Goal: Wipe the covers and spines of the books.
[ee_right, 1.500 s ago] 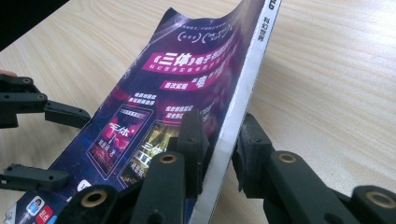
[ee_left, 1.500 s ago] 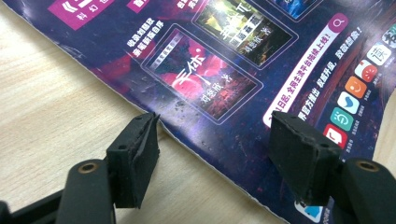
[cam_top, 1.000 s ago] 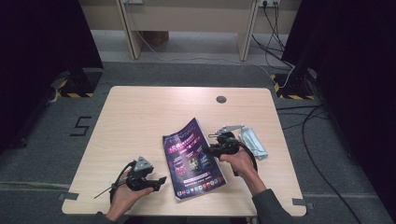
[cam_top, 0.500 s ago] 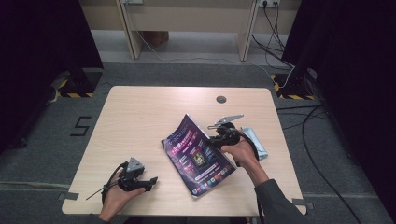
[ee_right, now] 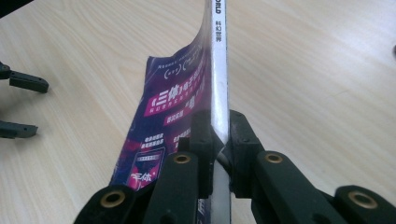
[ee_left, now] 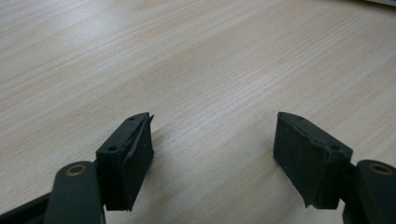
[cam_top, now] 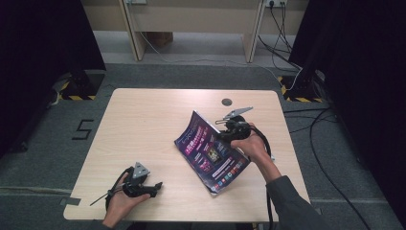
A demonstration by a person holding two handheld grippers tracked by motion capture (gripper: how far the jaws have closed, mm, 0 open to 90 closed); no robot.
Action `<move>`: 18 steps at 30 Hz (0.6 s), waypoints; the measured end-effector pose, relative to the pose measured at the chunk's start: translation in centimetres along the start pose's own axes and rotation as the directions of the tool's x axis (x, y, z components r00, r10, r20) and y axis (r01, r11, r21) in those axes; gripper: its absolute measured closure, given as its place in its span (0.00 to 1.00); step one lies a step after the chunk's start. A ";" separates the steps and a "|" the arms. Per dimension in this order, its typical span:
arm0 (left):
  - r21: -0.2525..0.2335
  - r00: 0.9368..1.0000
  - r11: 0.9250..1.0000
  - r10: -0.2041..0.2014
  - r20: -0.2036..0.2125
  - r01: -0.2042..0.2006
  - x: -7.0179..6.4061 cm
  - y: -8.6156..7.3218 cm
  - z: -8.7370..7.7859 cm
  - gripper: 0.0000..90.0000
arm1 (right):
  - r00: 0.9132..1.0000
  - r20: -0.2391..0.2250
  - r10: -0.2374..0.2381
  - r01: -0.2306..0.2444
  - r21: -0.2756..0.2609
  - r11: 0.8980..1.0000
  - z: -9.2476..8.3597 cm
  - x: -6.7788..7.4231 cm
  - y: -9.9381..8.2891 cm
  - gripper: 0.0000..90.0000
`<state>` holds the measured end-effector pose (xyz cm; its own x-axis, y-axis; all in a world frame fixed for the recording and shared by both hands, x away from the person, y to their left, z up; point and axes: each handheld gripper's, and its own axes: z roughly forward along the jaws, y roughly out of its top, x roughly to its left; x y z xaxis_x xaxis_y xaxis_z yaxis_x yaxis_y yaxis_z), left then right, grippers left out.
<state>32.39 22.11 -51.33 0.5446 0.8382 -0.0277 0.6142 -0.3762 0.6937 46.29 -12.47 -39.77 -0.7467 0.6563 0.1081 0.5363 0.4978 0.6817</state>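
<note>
Right tongs [ee_right: 218, 135] are clamped on the spine edge of the purple magazine [ee_right: 177, 102], which stands tilted up from the bench [cam_top: 143, 124], its lower edge against the wood just beside these tongs. Left tongs [ee_left: 212, 158] stand apart with nothing between them, their jaws having just been opening, and they hover low over bare wood, well apart from the magazine.

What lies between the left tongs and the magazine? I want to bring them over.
Bare tabletop: the high view shows nothing between the left tongs and the magazine.
</note>
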 end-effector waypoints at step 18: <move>0.002 1.000 1.000 -0.002 -0.002 0.002 -0.2 0.1 0.1 0.30 | 0.986 0.150 -0.075 0.069 0.040 0.997 -3.2 -1.3 3.7 0.92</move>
<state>32.41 21.91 -51.32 0.5421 0.8399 -0.0277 0.6164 -0.3750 0.6924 47.96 -13.30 -35.05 -0.7172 0.6949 -0.0527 0.4987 0.5646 0.6577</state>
